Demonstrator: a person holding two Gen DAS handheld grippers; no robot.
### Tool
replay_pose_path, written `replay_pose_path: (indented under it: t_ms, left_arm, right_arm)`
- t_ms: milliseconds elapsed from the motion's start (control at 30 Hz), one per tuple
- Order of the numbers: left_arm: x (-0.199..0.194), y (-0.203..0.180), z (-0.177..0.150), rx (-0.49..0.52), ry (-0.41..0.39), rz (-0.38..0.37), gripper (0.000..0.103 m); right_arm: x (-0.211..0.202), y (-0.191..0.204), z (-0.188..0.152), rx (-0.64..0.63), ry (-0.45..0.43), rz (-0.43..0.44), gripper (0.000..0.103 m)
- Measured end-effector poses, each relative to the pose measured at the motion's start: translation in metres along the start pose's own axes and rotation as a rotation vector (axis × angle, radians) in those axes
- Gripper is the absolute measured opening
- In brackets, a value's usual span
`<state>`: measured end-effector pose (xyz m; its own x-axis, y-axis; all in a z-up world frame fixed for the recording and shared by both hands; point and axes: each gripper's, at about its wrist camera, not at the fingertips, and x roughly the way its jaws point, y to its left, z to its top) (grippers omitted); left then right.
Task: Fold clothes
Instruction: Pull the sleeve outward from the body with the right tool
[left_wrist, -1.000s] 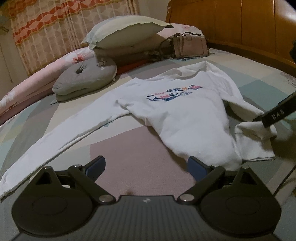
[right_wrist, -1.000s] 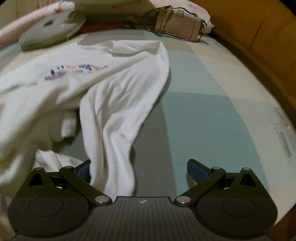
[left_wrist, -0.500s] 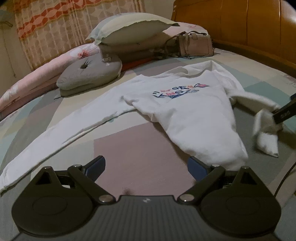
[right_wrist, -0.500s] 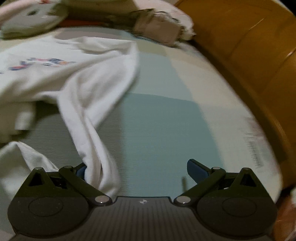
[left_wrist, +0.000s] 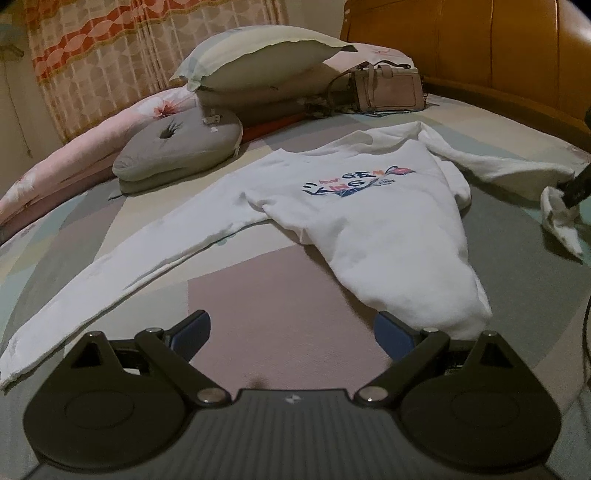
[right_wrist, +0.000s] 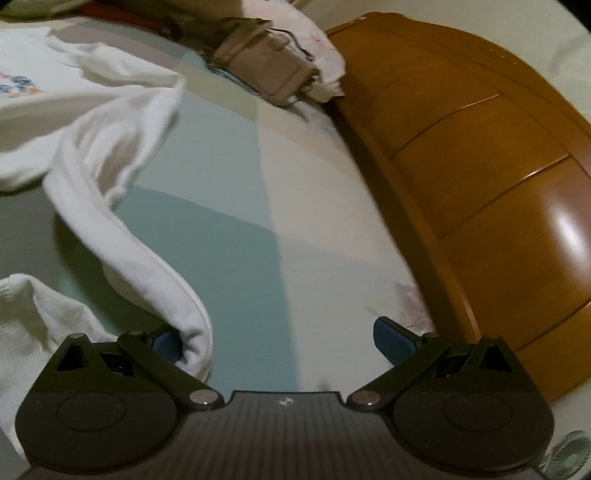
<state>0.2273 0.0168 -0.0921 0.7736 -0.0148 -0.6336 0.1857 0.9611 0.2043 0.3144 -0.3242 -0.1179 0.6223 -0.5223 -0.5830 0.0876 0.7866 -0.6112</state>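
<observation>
Two hand-held grippers work a white sweatshirt (left_wrist: 373, 221) spread on the bed (left_wrist: 273, 295). Right hand-held gripper (right_wrist: 280, 341), jaws apart w/ sleeve (right_wrist: 122, 236) draped over its left finger, sits low near the headboard (right_wrist: 480, 166). Left hand-held gripper (left_wrist: 291, 328) hovers apart by the hem. Best approach: draw sleeve taut, flat, before folding inward.

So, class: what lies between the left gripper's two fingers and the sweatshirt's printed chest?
In the left wrist view, between the left gripper and the sweatshirt lies only bare pinkish-mauve bedsheet.
</observation>
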Motion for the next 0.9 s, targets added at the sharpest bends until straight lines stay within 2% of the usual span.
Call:
replay_pose_path:
  t_ms: [367, 567, 767, 833, 867, 900]
  left_arm:
    - [0.0, 0.0, 0.001, 0.029, 0.01, 0.019, 0.095]
    - [0.0, -0.001, 0.003, 0.037, 0.019, 0.033, 0.095]
    - [-0.002, -0.002, 0.007, 0.047, 0.017, 0.042, 0.095]
    - [-0.001, -0.003, 0.008, 0.047, 0.015, 0.037, 0.095]
    - [-0.001, -0.003, 0.008, 0.048, 0.015, 0.033, 0.095]
    - [-0.001, -0.004, 0.009, 0.051, 0.015, 0.03, 0.095]
  right_arm:
    - [0.057, -0.07, 0.01, 0.049, 0.016, -0.216, 0.103]
    - [0.085, -0.11, 0.023, 0.069, 0.013, -0.257, 0.103]
    - [0.097, -0.12, 0.032, 0.045, -0.023, -0.338, 0.103]
    - [0.094, -0.114, 0.029, 0.021, -0.027, -0.327, 0.103]
    - [0.093, -0.11, 0.026, 0.008, -0.027, -0.298, 0.103]
    - [0.091, -0.106, 0.021, -0.001, -0.031, -0.226, 0.103]
